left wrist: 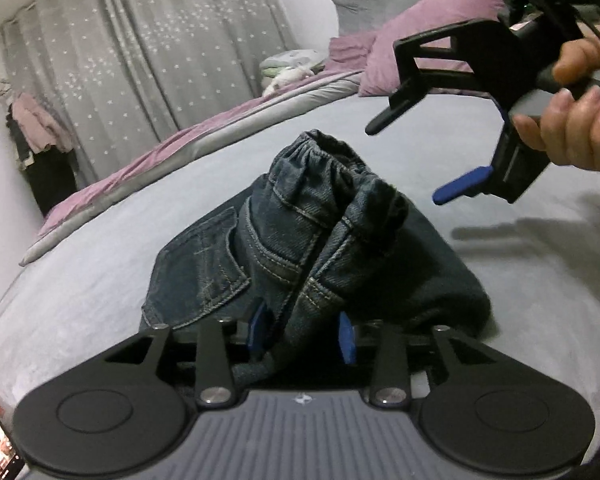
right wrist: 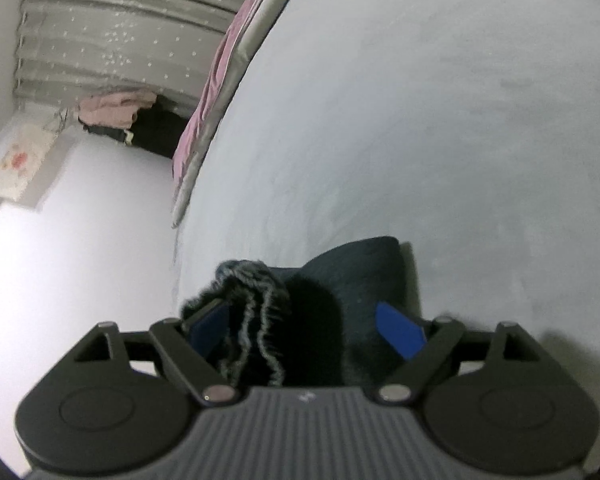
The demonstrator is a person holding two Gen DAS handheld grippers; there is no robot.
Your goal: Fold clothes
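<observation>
Left wrist view, lower centre: the jeans sit bunched on the pale grey bed cover, waistband humped up at frame centre, back pocket flat at centre left.

Left gripper, bottom centre: blue pads part-way apart with a denim fold running between them. We cannot tell whether they press on it.

Right gripper, upper right of this view: held in a hand, tongs spread wide, hanging above and clear of the cloth.

Handling, as we judge it: thick denim, fairly heavy, soft but bulky at seams and elastic waist; not slippery, not fragile. Best taken at the waistband edge or a stitched seam, where layers stay together.

Right wrist view: only this one shows a frayed, gathered dark edge between the right pads, touching neither that we can see. The left view alone shows the whole heap and the pink pillow.
</observation>
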